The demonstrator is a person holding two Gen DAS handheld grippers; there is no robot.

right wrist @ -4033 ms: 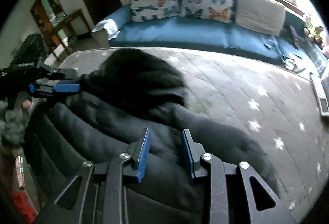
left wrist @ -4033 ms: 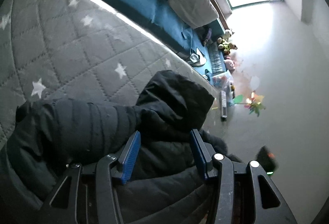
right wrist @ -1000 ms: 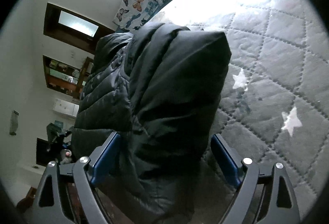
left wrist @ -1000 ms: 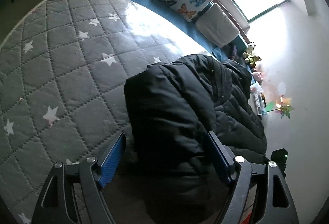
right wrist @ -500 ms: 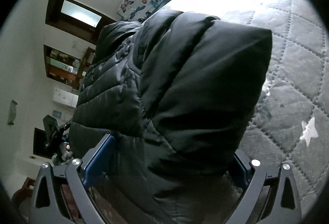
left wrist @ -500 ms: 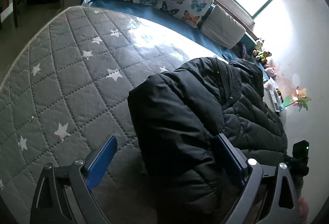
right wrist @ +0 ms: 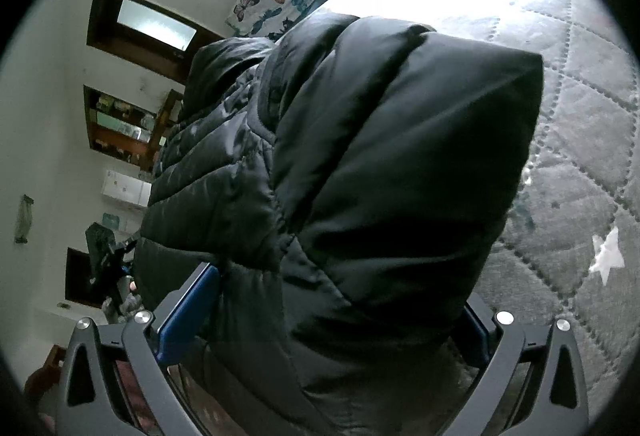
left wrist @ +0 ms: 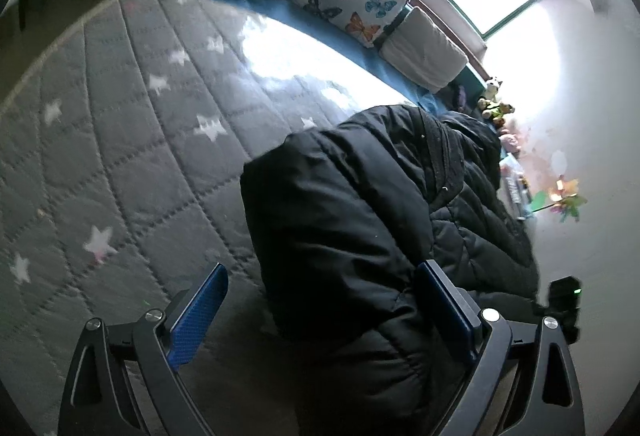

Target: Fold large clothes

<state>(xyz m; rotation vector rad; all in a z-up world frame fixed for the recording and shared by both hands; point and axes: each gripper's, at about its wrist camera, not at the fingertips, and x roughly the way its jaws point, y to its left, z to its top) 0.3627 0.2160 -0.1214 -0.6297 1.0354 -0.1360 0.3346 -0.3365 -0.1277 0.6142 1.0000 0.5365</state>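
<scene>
Puffer jacket (left wrist: 352, 236) was black all over, slightly glossy, with stitched horizontal channels. Mattress cover (left wrist: 120, 139) was grey, quilted in diamond pattern, scattered white stars. Bench cushion (left wrist: 288, 11) behind was teal blue. Butterfly pillows (left wrist: 352, 3) were white with orange, teal and dark butterflies; plain pillow (left wrist: 424, 51) beside them was off-white. Left gripper (left wrist: 322, 310) was black-framed with blue textured finger pads (left wrist: 198, 312). Right gripper (right wrist: 324, 316) was black-framed too, its pads (right wrist: 188, 316) blue. Wall (right wrist: 52, 83) was pale; door frame (right wrist: 116, 43) dark brown. Pinwheel toy (left wrist: 566, 201) showed green, yellow and pink.
</scene>
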